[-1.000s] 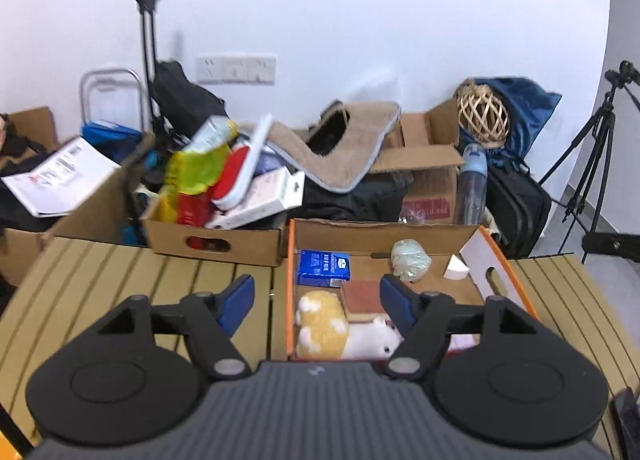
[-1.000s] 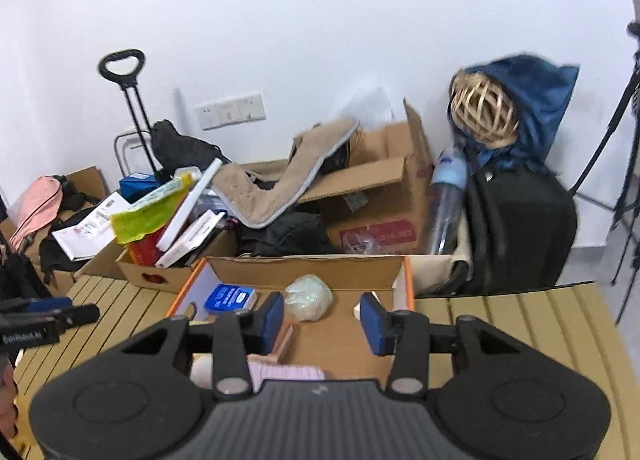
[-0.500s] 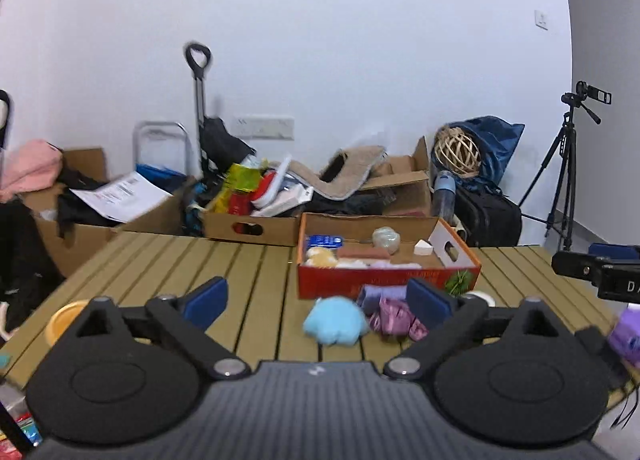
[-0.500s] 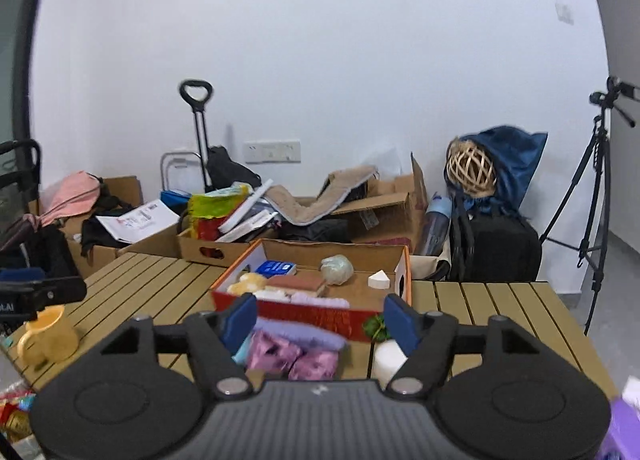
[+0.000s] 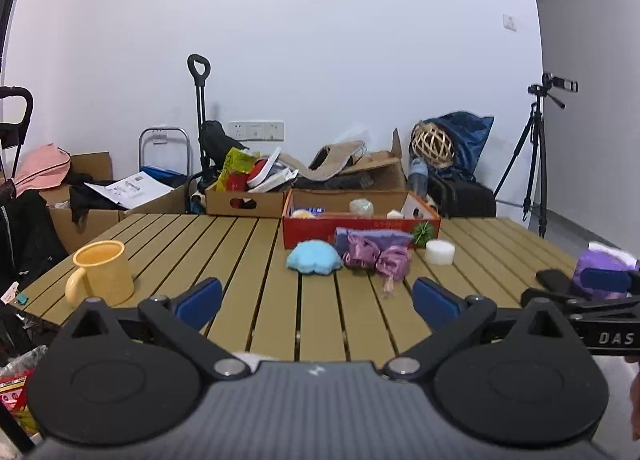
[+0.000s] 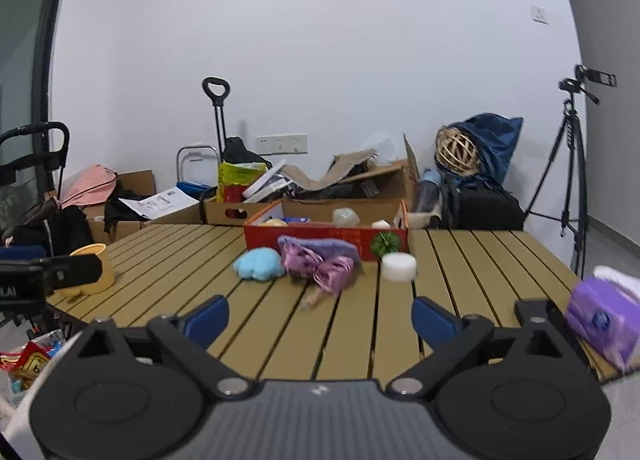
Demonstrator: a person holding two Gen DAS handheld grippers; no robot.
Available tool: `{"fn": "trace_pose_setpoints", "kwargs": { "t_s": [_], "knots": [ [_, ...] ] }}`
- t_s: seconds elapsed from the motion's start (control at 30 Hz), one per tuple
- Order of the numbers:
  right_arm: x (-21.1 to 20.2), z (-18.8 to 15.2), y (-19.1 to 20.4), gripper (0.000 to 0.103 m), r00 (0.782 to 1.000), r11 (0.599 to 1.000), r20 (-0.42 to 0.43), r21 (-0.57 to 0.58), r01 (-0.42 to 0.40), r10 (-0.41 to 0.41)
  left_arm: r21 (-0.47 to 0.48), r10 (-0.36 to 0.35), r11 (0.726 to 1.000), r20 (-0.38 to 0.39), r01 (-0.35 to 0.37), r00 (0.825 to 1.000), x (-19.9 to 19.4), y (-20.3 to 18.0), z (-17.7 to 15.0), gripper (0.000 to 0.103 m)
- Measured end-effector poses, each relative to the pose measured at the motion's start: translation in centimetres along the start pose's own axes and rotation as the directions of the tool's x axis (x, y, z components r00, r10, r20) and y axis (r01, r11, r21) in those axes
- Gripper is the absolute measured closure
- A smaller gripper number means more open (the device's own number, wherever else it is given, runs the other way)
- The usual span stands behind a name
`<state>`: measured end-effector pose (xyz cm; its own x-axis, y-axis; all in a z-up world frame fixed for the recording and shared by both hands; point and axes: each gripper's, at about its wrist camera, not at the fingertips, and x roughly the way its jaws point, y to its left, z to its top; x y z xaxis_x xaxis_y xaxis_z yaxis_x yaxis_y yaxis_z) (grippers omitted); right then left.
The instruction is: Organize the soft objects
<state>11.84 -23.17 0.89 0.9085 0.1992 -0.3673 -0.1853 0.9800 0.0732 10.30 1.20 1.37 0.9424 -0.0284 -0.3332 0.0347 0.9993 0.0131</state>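
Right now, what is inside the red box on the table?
Above the red box's front wall show a yellowish plush, something blue, a pale round ball and a white wedge. The front wall hides the box's floor and anything lying lower.

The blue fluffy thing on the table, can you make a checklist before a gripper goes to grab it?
1. Blue plush free on the table: ok.
2. Left gripper wide and empty: ok.
3. Right gripper empty, jaws opening: ok.
4. Purple ribbon bundle apart from the plush: cannot tell, they look very close.
5. Room in the orange box: cannot tell from this low angle.
6. Yellow mug out of the way: ok.
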Motion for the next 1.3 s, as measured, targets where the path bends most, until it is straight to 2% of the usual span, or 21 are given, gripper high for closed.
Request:
{"fn": "trace_pose_setpoints", "kwargs": {
  "t_s": [0.37,0.63,0.8,1.03,1.13,1.23,1.3],
  "knots": [
    [-0.1,-0.1,-0.7,0.005,1.0,1.0,-0.006,0.022,0.015,-0.015,0.006,-0.017,1.0,-0.015,0.017,1.0,0.3,-0.4,-0.2,0.0],
    [1.3,0.3,-0.9,0.005,1.0,0.999,-0.027,0.046,0.01,-0.009,-0.004,-0.015,1.0,-0.042,0.015,0.999,1.9,-0.1,-0.3,0.0],
    [3.3,0.7,-1.2,0.006,0.999,0.998,-0.046,0.056,0.016,-0.013,-0.004,-0.015,1.0,-0.054,0.015,0.998,4.3,0.1,0.5,0.0],
    [9.2,3.0,-2.4,0.008,0.995,0.994,-0.095,0.111,-0.015,0.026,-0.043,-0.054,0.998,-0.11,0.049,0.993,11.2,-0.3,2.8,0.0],
    [12.7,4.4,-3.0,0.015,0.992,0.99,-0.118,0.141,-0.024,0.041,-0.036,-0.044,0.999,-0.111,0.04,0.993,15.2,-0.8,4.0,0.0],
    [17.0,5.7,-3.8,0.02,0.989,0.987,-0.144,0.158,-0.022,0.045,-0.046,-0.062,0.997,-0.147,0.056,0.987,19.9,-1.2,5.2,0.009],
    [20.3,6.5,-4.4,0.024,0.986,0.984,-0.161,0.178,-0.016,0.046,-0.051,-0.072,0.997,-0.172,0.065,0.982,23.2,-1.4,5.9,0.021]
  ]
}}
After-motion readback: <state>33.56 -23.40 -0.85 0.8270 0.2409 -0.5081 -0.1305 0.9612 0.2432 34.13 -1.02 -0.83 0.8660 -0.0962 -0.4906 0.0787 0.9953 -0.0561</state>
